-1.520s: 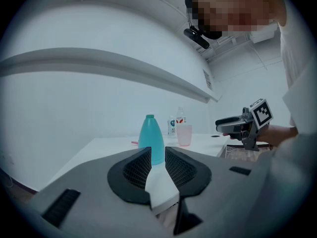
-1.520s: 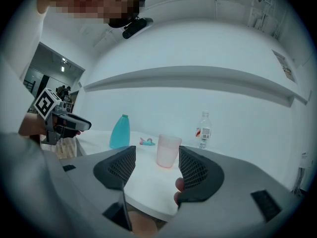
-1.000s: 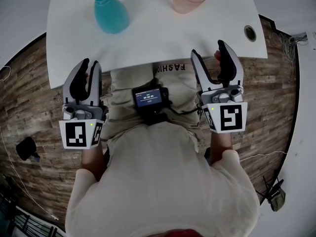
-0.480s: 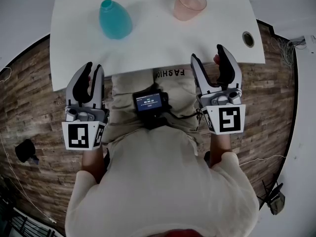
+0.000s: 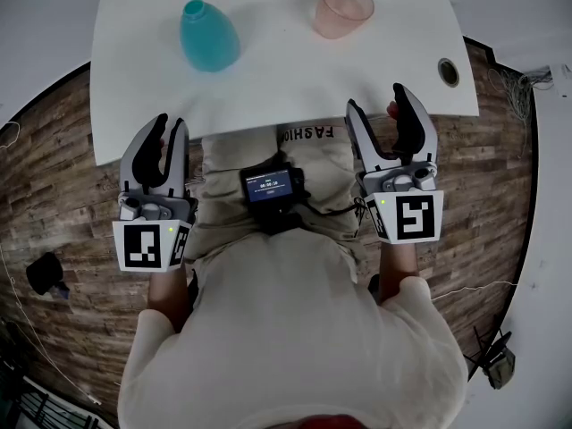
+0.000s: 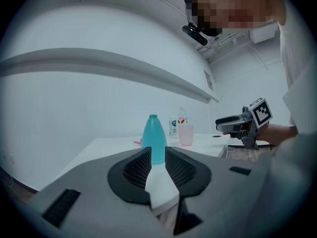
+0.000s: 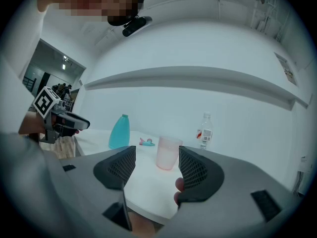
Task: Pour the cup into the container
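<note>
A translucent pink cup [image 5: 342, 7] stands at the far right of the white table [image 5: 268, 70]. A teal bottle-shaped container [image 5: 208, 36] with an open neck stands to its left. Both grippers hover level off the table's near edge, over the person's lap. My left gripper [image 5: 165, 128] has only a narrow gap between its jaws and holds nothing; the teal container [image 6: 153, 135] lines up beyond that gap. My right gripper [image 5: 377, 105] is wide open and empty, with the cup [image 7: 168, 152] framed between its jaws, well ahead of them.
A small clear water bottle [image 7: 206, 130] and a pink-and-teal item [image 7: 146, 142] lie at the table's far side. A round cable hole [image 5: 449, 71] sits at the table's right corner. A small screen device [image 5: 271, 186] hangs at the person's waist. Wood floor surrounds the table.
The head view shifted slightly, so the table sits a little lower in frame. Both grippers hold the same place and jaw opening.
</note>
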### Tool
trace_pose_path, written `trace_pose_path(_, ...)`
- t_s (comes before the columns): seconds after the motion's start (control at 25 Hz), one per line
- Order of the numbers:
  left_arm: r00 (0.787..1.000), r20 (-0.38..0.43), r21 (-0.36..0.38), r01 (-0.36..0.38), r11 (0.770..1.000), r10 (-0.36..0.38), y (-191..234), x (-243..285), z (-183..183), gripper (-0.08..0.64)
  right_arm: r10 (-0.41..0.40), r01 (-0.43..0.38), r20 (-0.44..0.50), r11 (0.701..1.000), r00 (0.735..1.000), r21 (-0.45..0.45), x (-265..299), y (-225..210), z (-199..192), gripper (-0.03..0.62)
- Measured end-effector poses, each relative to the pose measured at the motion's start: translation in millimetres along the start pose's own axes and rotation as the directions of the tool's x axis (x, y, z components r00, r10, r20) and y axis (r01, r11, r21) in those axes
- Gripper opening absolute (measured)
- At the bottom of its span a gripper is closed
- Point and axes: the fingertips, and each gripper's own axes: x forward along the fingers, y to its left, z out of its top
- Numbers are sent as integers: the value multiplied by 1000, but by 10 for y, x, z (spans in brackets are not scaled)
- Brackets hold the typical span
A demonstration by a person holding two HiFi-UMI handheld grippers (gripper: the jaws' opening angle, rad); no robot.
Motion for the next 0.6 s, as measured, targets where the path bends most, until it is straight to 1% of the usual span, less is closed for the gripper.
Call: trace_pose_path(0.6, 1000, -1, 5, -6, 1000, 6, 14, 1, -15, 83, -3, 3, 0, 1000, 1000, -1, 0, -6, -3, 279)
